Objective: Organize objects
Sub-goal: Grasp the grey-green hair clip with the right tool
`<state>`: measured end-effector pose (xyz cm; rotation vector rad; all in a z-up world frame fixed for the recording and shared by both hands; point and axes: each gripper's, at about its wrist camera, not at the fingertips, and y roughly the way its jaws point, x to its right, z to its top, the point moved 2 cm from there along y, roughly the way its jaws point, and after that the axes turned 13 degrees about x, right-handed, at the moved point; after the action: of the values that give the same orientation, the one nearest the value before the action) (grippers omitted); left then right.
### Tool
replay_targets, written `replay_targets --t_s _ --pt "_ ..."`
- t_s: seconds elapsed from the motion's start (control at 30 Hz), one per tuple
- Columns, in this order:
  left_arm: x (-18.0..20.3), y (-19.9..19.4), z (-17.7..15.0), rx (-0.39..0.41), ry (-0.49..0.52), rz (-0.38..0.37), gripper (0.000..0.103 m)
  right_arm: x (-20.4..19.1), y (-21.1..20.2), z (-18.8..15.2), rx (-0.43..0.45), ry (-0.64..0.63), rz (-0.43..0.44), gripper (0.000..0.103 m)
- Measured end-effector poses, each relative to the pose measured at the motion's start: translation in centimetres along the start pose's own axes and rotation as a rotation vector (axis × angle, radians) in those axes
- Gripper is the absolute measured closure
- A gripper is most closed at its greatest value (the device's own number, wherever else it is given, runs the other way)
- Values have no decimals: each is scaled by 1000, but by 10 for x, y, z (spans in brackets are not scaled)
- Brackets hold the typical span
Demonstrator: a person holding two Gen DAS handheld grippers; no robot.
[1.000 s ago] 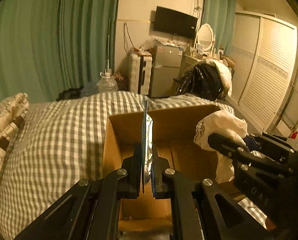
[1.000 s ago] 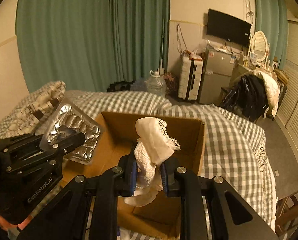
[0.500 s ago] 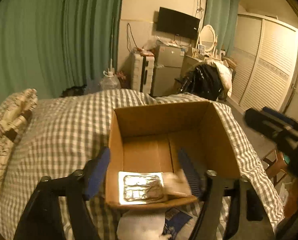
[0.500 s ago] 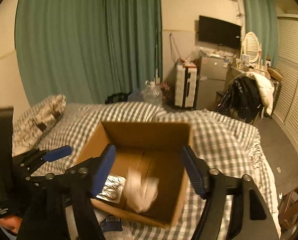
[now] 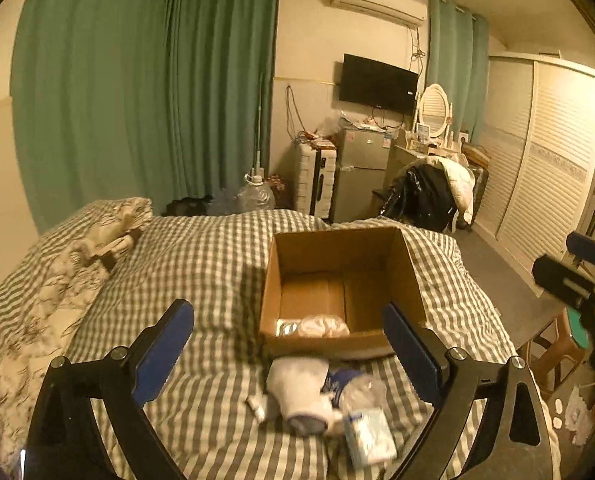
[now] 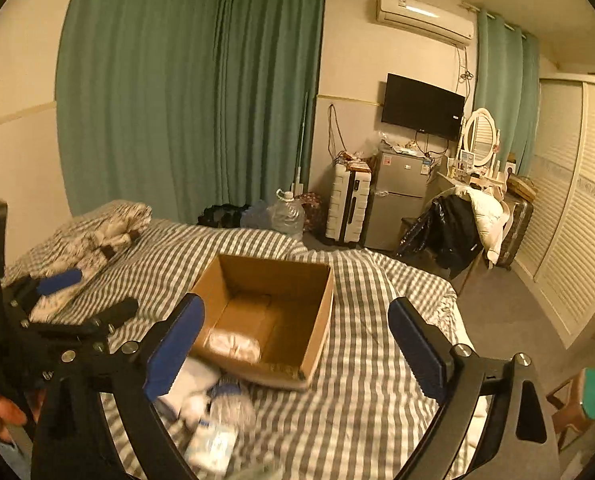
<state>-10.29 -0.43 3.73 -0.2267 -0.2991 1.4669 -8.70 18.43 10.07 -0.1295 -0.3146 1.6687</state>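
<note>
An open cardboard box (image 5: 339,256) sits on the checked bed; it also shows in the right wrist view (image 6: 275,270). Inside at its near wall lie a silver blister pack (image 5: 287,326) and a white lace cloth (image 5: 323,326); the cloth shows in the right wrist view (image 6: 233,346). My left gripper (image 5: 287,344) is open and empty, above and short of the box. My right gripper (image 6: 295,340) is open and empty, to its right. In front of the box lie a white sock (image 5: 301,392), a blue packet (image 5: 339,382) and a tissue pack (image 5: 369,434).
A checked bedspread (image 5: 201,264) covers the bed, with a rumpled patterned quilt (image 5: 77,256) at the left. Beyond stand green curtains, a suitcase (image 6: 347,204), a small fridge (image 6: 397,200) and a clothes-laden chair (image 6: 457,228). A wooden stool (image 6: 573,396) stands right of the bed.
Both grippers opened: the left let go of the blister pack and the right let go of the lace cloth, and both things now lie in the box. Both grippers have pulled back and up.
</note>
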Motion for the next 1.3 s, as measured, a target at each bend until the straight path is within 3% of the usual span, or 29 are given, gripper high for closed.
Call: replay_targets --t_s 0.3,0.47,0.67,0.9,1.1,1.2,1.27,1.3 --pt "-10 -42 -49 -37 -10 50 5 -29 -35 -63 -94 -36 -9 9" --pt "-21 -48 -90 -75 -44 90 5 -36 -20 -113 -203 -21 -21 9" --pt "-24 -31 -127 -154 -50 95 5 -36 13 -175 -393 0 -63 9" --pt "-28 -22 -140 -165 -40 103 5 -49 38 -210 -525 -15 -32 9" --pt "-30 -16 -145 -184 -38 96 5 -66 53 -221 -551 -72 -35 9" --pt "-31 -15 -146 -190 -44 95 5 -73 52 -219 -530 -109 -31 21" --pt "-30 -14 -147 -193 -44 93 5 -76 48 -216 -508 -125 -17 41" --pt "-30 -15 -147 -194 -44 93 5 -78 47 -214 -499 -131 -14 45"
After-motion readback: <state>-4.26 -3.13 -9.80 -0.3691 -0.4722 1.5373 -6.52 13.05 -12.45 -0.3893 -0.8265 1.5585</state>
